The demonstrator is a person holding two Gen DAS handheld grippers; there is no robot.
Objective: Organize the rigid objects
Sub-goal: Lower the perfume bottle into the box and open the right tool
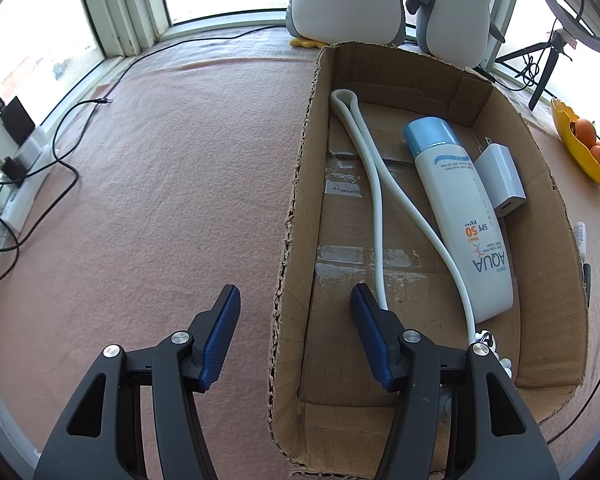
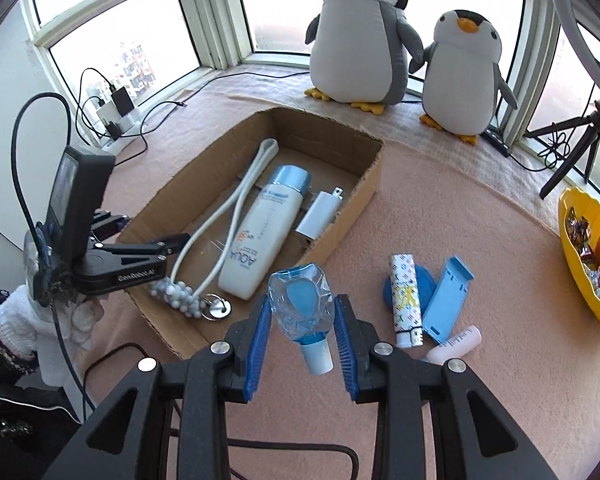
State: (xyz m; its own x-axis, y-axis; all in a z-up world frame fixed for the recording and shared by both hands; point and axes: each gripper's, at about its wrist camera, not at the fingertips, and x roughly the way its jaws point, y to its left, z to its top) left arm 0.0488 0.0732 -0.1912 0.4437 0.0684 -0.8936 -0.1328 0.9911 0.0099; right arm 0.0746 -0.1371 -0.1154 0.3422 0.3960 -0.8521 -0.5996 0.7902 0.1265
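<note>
Right gripper (image 2: 304, 301) pinches a small clear blue bottle (image 2: 298, 312) between its pads, white cap toward the camera, above the pink mat (image 2: 440, 184) just off the near right corner of the cardboard box (image 2: 362, 196). Left gripper (image 1: 295, 292) stands open astride the box's left wall, pads clear of it, holding nothing.
</note>
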